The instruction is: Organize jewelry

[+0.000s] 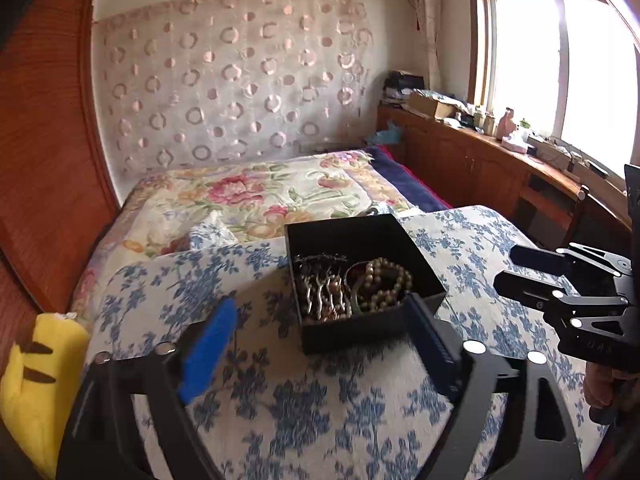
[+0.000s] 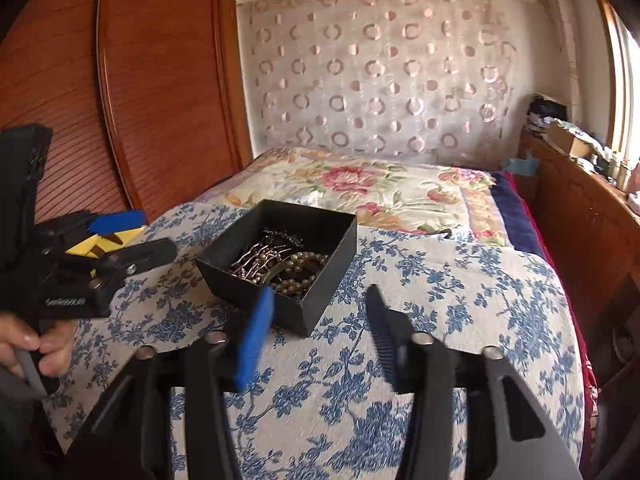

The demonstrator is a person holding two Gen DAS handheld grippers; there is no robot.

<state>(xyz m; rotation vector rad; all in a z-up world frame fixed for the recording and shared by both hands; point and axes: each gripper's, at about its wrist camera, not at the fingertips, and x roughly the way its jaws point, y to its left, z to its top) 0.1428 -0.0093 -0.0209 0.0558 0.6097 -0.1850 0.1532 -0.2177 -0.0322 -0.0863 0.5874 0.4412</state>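
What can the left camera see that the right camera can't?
Only the left wrist view shows the bright window and the whole yellow plush.

Only the right wrist view shows a hand holding the left gripper.

Both show the black box of jewelry on the blue flowered cloth, and both grippers open and empty.

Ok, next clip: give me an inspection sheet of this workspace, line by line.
Surface: blue floral cloth over a raised surface in front of a bed.
Job's things: open black box holding a bead strand, metal chains.
Clutter: yellow plush toy at the left edge.
Grippers: left gripper open, empty, just short of the box; right gripper open, empty.
Cables: nothing seen on the cloth.
Surroundings: floral bedspread, patterned curtain, wooden wardrobe, cluttered window ledge.
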